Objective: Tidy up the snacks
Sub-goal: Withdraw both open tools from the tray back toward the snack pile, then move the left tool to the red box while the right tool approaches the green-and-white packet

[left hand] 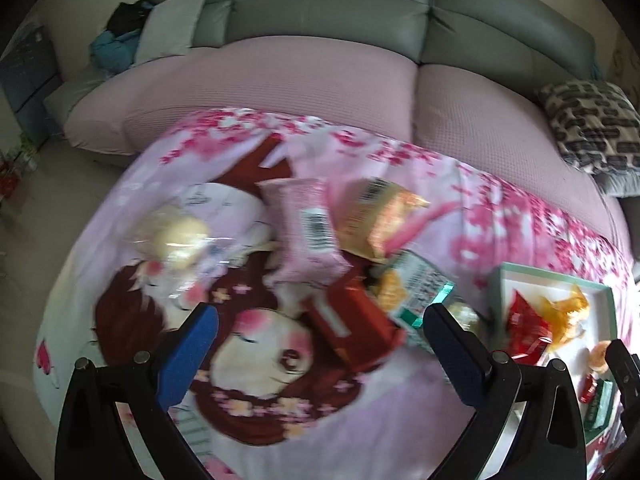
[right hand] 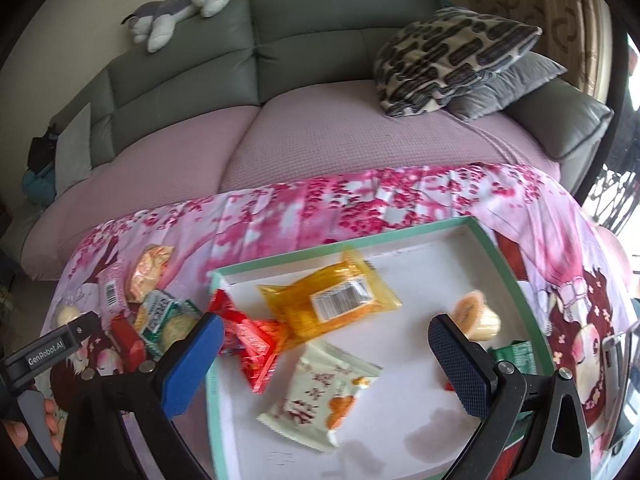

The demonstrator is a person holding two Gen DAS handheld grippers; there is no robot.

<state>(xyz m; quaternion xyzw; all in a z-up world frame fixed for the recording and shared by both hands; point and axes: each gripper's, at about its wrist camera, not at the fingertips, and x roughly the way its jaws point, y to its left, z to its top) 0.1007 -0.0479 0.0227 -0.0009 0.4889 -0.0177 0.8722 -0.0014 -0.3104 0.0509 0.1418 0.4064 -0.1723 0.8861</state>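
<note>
A grey-and-white plush cat (right hand: 184, 4) is lying along the back of a grey leather sofa (right hand: 320, 28), while a black-patterned beige cushion (right hand: 452, 58) is leaning on a grey velvet pillow (right hand: 516, 84).

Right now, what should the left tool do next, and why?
Probably lower the left tool onto the red pack. It is open and empty, that pack lies nearest between its fingers, and loose snacks still sit outside the tray.
</note>
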